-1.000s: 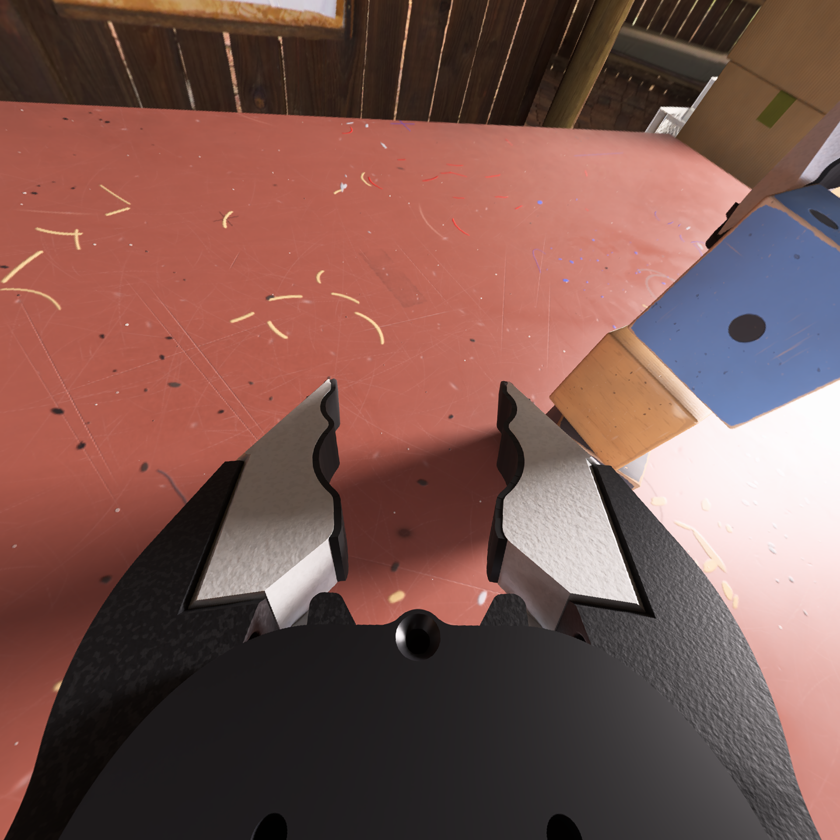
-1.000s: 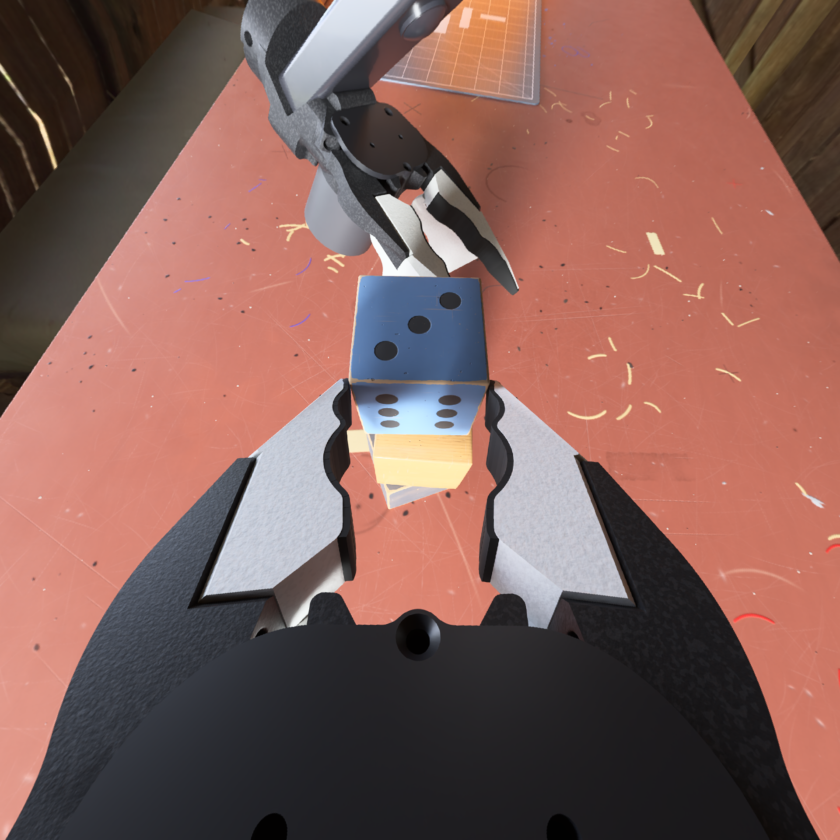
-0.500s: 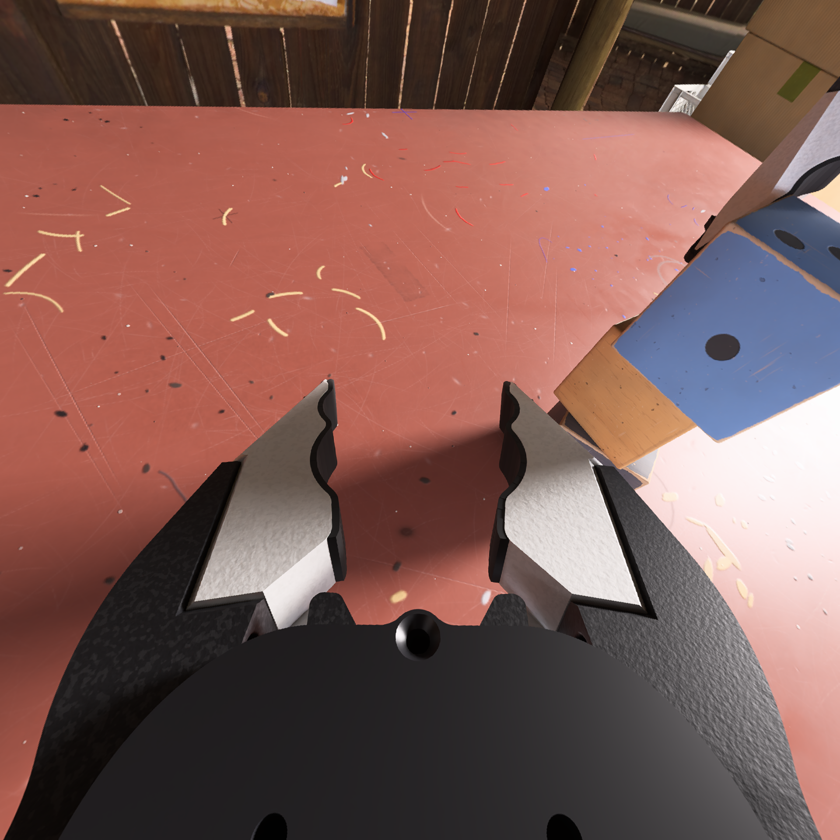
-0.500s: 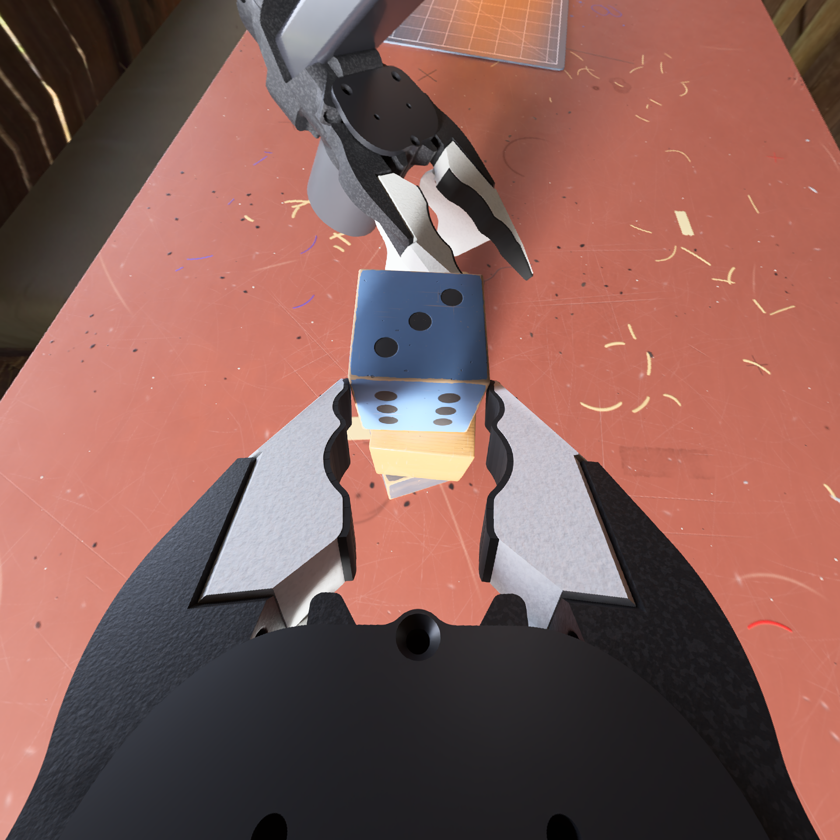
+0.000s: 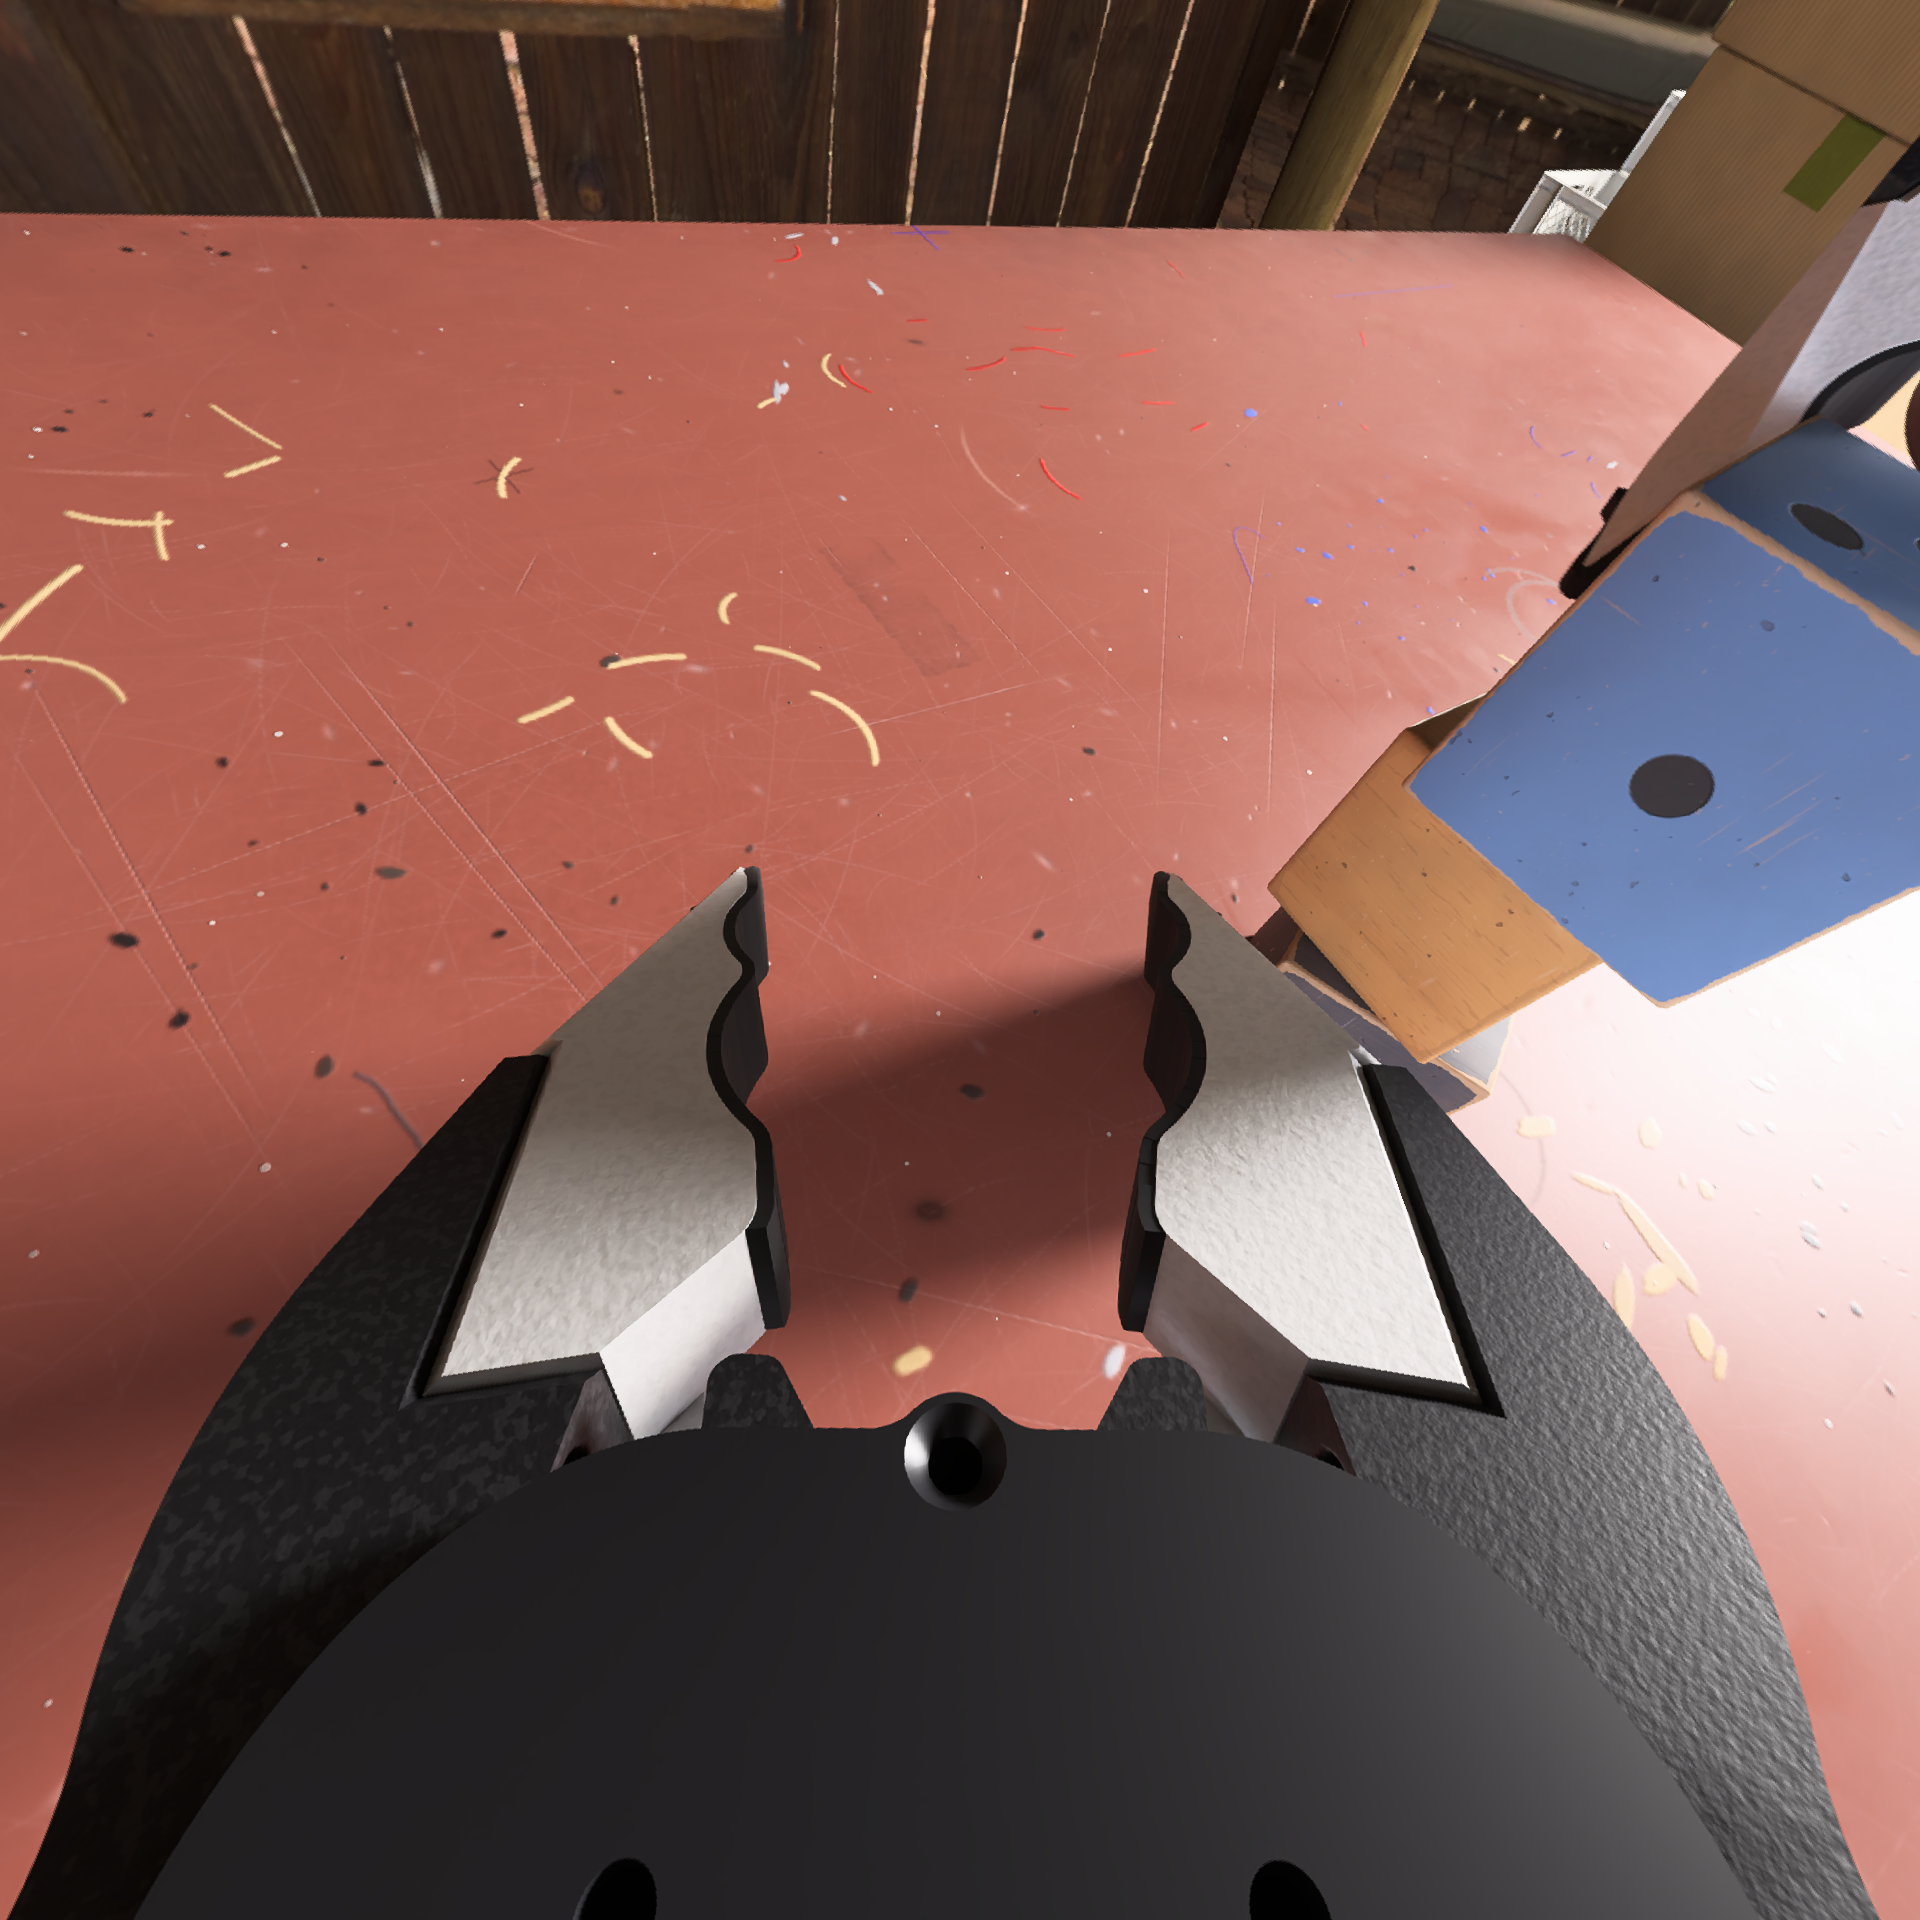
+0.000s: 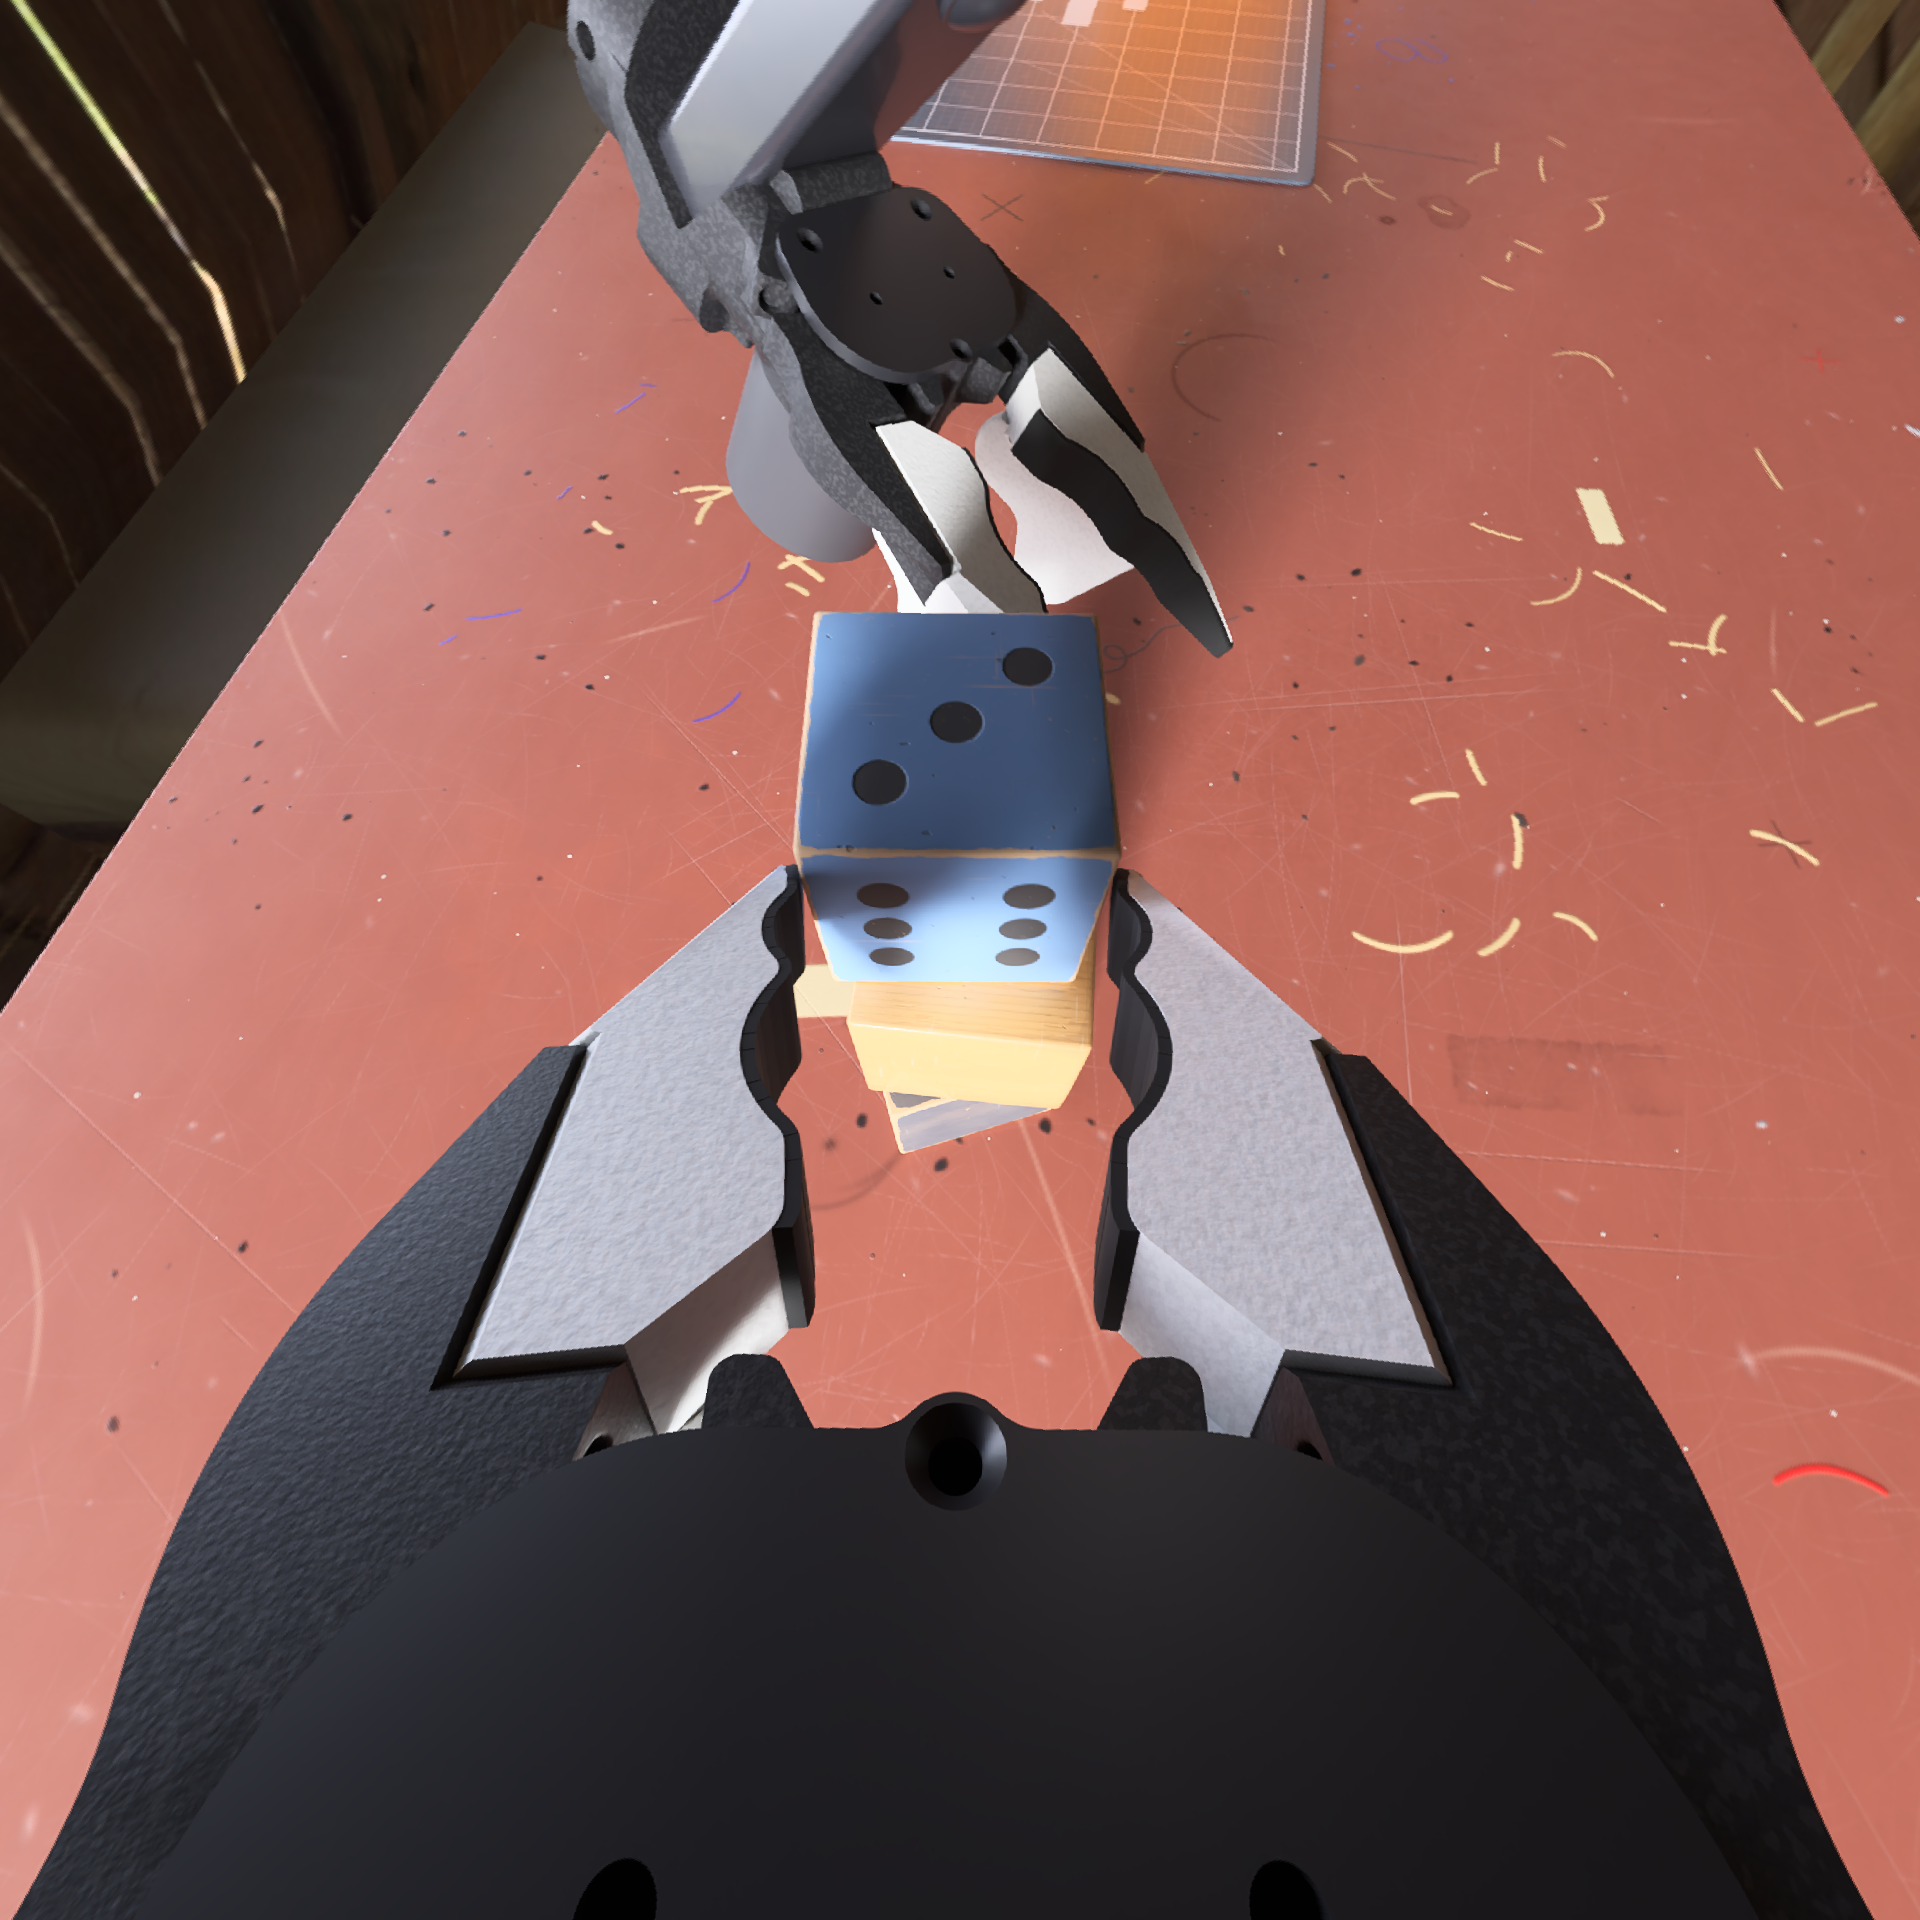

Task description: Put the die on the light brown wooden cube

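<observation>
A: Starting at the right claw [image 6: 954, 894], low centre of its own view: the fingertips are clamping the blue die [image 6: 951, 748] from both sides, pads pressing its left and right faces.

B: And the die is sitting directly over the light brown wooden cube [image 6: 971, 1039], just below it in the frame. I can't tell whether they are touching or a sliver apart.

A: The side-on look from the left camera is showing the die [image 5: 1683, 769] at the right edge overlapping the cube [image 5: 1403, 925], seemingly resting on it, though a bit skewed against it.

B: So I'm judging this as the placing step, nearly finished. The next move is calling for a gentle release, then a straight retreat so the fingers aren't dragging the die off.

A: Moving outward: the left claw [image 5: 954, 904] is standing apart and holding nothing, only bare red desk [image 5: 520, 935] between its fingers. From the right camera it is hanging just beyond the die, upper centre [image 6: 1049, 561].

B: What's hard to read?

A: Something pale and flat is peeking out beneath the cube [image 6: 956, 1117]; I can't make out what it is. The die is being cut off by the right edge in the left view, and the contact face is hidden.
</observation>
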Motion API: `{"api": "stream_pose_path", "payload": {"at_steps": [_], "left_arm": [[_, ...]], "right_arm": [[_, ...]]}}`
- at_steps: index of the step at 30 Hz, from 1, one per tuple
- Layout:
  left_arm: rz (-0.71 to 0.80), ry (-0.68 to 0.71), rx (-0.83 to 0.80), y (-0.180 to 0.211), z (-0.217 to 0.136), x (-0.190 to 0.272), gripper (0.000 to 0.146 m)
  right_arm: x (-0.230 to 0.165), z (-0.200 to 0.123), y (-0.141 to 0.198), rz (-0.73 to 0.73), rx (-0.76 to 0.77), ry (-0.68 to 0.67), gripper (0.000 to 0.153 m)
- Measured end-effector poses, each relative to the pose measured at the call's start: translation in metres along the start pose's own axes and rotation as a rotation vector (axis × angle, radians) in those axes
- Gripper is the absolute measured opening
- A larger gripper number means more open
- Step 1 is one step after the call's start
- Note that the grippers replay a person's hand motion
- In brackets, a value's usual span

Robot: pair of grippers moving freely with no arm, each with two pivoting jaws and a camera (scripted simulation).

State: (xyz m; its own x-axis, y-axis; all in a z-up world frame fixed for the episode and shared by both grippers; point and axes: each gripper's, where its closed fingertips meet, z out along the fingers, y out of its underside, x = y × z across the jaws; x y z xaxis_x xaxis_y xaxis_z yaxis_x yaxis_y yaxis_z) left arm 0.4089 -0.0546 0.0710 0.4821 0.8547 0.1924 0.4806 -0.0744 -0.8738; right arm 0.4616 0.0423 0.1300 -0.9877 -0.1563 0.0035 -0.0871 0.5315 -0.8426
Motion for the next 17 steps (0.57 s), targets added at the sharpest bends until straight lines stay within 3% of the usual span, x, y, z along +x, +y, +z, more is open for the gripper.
{"api": "stream_pose_path", "payload": {"at_steps": [3, 6, 9, 12, 14, 17], "left_arm": [[-0.003, 0.002, 0.0, 0.0, 0.0, 0.0, 0.074], [-0.011, 0.002, 0.004, -0.001, -0.001, -0.001, 0.075], [-0.025, -0.001, 0.015, -0.003, -0.003, -0.003, 0.075], [-0.034, 0.002, 0.021, -0.003, -0.004, -0.004, 0.075], [-0.033, 0.012, 0.019, -0.003, -0.003, -0.002, 0.075], [-0.017, 0.038, 0.016, -0.003, -0.002, 0.005, 0.075]], "right_arm": [[0.001, -0.001, 0.002, 0.025, 0.019, 0.007, 0.075], [0.006, -0.015, -0.004, 0.022, 0.102, 0.049, 0.08], [0.037, -0.041, 0.0, 0.08, 0.235, 0.219, 0.078], [0.081, -0.059, 0.038, 0.221, 0.249, 0.437, 0.077], [0.088, -0.058, 0.058, 0.276, 0.249, 0.432, 0.082], [0.076, -0.053, 0.056, 0.264, 0.346, 0.329, 0.081]]}}
